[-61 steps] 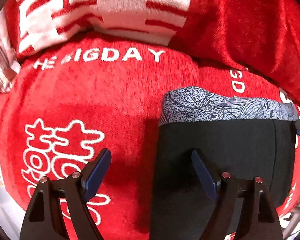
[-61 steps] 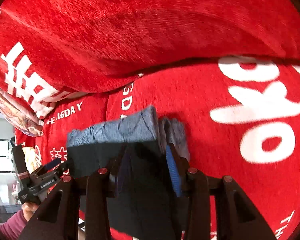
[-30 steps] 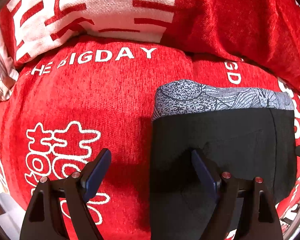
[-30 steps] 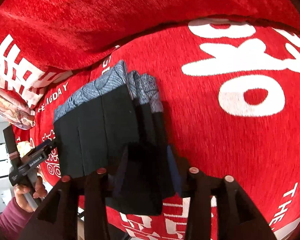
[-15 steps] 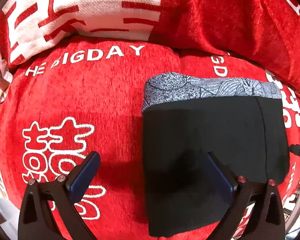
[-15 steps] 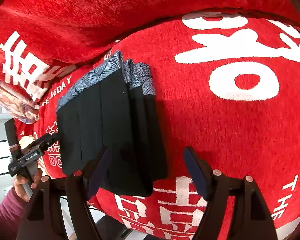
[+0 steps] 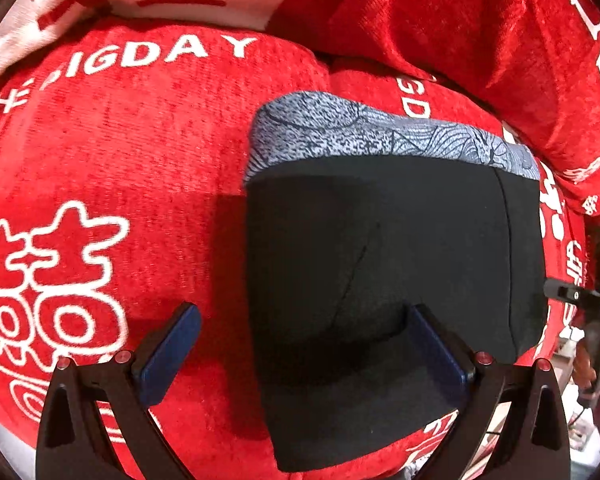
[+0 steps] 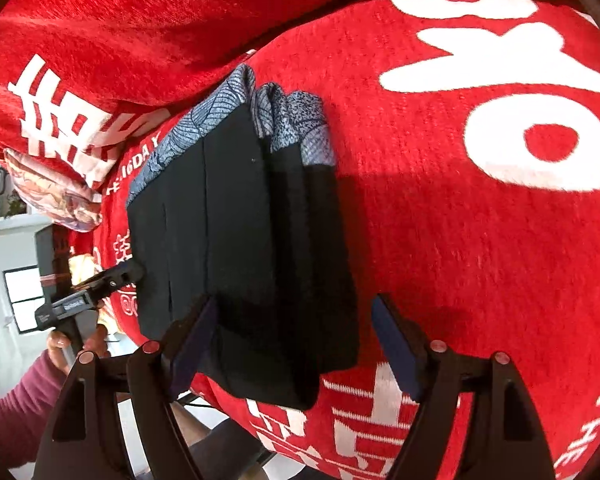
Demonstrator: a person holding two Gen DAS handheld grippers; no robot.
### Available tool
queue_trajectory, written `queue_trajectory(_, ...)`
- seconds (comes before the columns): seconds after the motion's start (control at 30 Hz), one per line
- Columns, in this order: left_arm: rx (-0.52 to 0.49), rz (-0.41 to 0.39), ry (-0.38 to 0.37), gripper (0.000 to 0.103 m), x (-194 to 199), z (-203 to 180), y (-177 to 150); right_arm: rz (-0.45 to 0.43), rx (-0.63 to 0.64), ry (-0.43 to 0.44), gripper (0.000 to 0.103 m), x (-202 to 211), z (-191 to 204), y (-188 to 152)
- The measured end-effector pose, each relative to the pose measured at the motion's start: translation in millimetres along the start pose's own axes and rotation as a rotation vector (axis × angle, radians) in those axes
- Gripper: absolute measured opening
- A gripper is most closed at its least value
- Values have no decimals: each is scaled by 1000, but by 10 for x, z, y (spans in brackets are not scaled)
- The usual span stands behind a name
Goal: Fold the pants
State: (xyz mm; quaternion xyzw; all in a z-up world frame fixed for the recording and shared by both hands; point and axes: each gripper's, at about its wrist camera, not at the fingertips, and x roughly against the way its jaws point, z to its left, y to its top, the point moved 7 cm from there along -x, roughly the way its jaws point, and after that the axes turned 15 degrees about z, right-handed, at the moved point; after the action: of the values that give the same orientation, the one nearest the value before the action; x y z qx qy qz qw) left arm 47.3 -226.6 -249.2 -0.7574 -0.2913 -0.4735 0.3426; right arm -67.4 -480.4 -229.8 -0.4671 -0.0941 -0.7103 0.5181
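On the red cover (image 7: 148,184), printed with white lettering and characters, the pants (image 7: 380,264) lie folded into a compact black block, their grey patterned waistband (image 7: 364,136) along the far edge toward the red cushion (image 7: 440,20) behind. From the right wrist view the pants (image 8: 236,240) show as several stacked layers, the waistband (image 8: 292,120) ends bunched at the far corner, the near edge reaching close to the cover's front drop. The left gripper (image 7: 300,344) is released, its jaws spread wide: one blue pad hovers over bare red cover beside the pants' left edge, the other over the black cloth, neither pinching anything. The right gripper (image 8: 296,336) is also released, jaws wide apart and straddling the near right corner of the pants; the left pad stands over the black cloth, the right pad over red cover, and no cloth is squeezed between them. At the far left of the right wrist view the left gripper (image 8: 96,292) shows side-on at the pants' left edge, held by a hand (image 8: 72,344) in a maroon sleeve (image 8: 8,412). A patterned pillow (image 8: 52,192) sits at the cover's far left end.
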Motion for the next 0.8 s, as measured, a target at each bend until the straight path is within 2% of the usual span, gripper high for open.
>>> queue_trajectory(0.3,-10,-5,-108,103,-179,-135,99,22,62,157,82,-103,-5,297)
queue_trajectory(0.57,0,-11,-134,103,-279,-281,228,21,117,173,85,-197,96,425)
queue_trajectory(0.73,29,-11,-133,103,-259,-274,224,20,64,170,81,-199,82,452)
queue_trajectory(0.8,23,-27,-140,92,-185,-279,155,24,55,156,75,-195,102,448)
